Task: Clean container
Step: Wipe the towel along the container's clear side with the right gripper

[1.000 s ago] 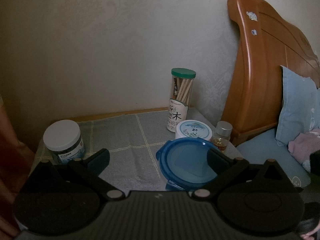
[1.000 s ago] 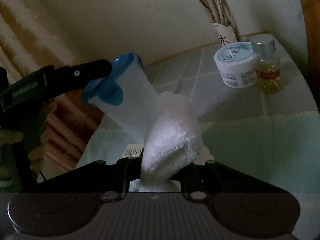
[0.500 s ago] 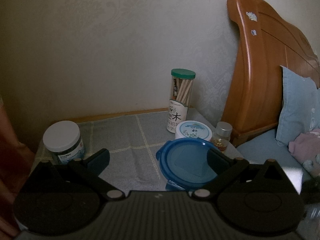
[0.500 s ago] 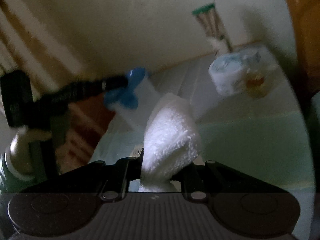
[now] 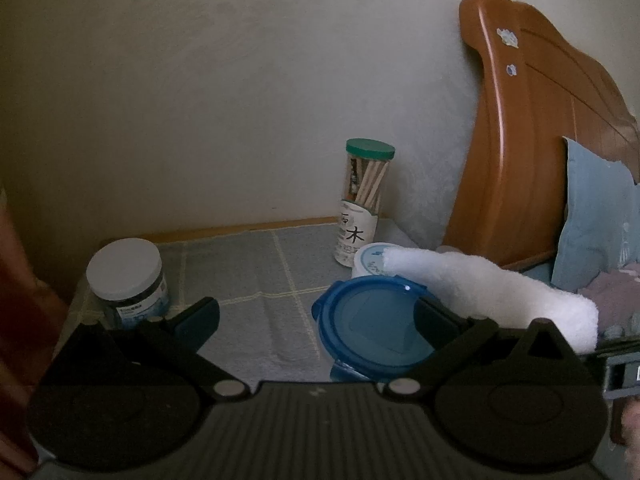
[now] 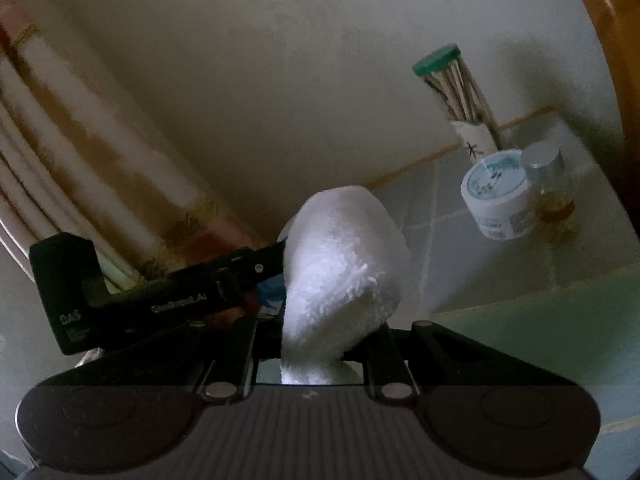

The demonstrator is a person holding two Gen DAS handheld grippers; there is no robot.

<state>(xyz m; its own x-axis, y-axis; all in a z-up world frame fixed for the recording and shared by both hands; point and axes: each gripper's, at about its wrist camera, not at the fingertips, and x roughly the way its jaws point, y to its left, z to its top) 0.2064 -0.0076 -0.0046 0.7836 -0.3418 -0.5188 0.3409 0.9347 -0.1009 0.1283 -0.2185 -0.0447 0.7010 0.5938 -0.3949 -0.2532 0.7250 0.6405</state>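
Tall green-capped jar (image 5: 365, 204) against the wall holds wooden sticks; a white-lidded jar (image 5: 127, 280), a small white tub (image 6: 498, 199) and a little bottle (image 6: 553, 190) with amber liquid stand closed. The blue-lidded container (image 5: 370, 330) is up at the left gripper (image 5: 316, 314), one finger on its lid, jaws apart. The right gripper (image 6: 316, 344) is clamped on a white cloth (image 6: 340, 272), whose tip reaches the container's rim.

Bedside table (image 5: 256, 280) under a grey checked cloth (image 5: 240, 264); white-lidded jar (image 5: 126, 276), green-capped stick tube (image 5: 362, 200), cream tub (image 6: 498, 196), small amber bottle (image 6: 554, 196)
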